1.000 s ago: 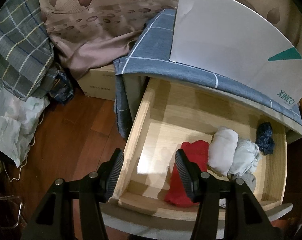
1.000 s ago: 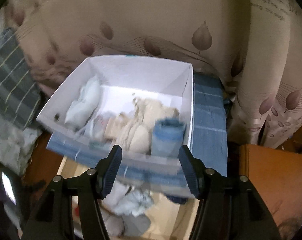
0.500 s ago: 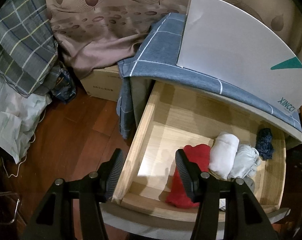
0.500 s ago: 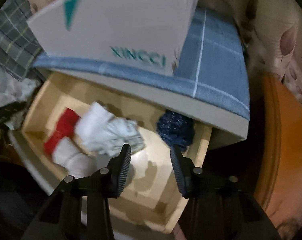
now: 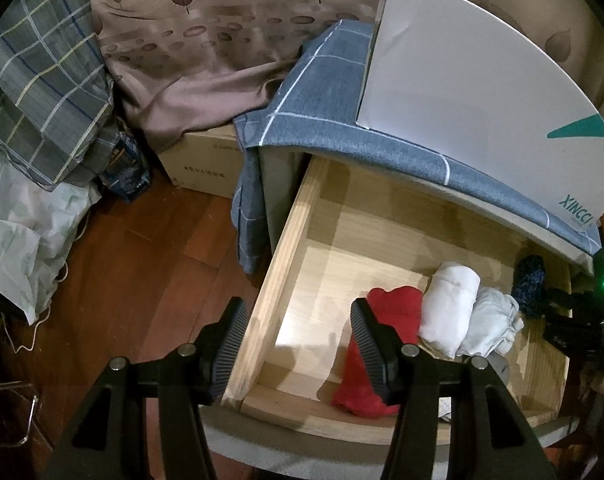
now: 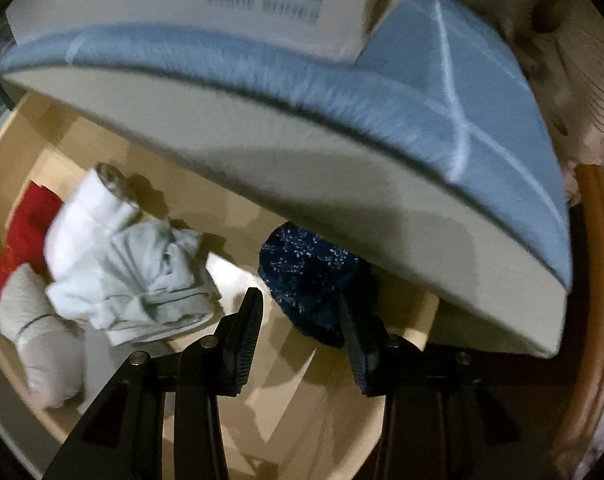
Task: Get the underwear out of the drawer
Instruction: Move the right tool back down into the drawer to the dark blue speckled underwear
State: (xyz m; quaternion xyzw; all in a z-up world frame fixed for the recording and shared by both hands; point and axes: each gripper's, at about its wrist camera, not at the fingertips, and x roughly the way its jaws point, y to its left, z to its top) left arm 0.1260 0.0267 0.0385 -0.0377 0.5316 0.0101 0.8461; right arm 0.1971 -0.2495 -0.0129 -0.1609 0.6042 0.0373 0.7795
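Reaching for the dark navy speckled underwear bundle (image 6: 310, 280) with the right gripper (image 6: 300, 334), fingers spread and empty.

The bundle lies at the 1 o'clock corner of the open pale wooden drawer (image 5: 270, 300), partly under the overhanging grey nightstand top (image 6: 342, 184) draped in blue checked cloth (image 6: 442, 92). Risk: the fingers may strike that overhang on lift-out, or pinch only loose fabric so the bundle unrolls and drops. The pale grey crumpled garment (image 6: 142, 276) at 9 o'clock sits near and could snag. The left gripper (image 5: 298, 344) hovers over the drawer's left wall, fingers apart and empty, with the red rolled garment (image 5: 382, 332) beside its right finger; lowering it risks striking the wall.
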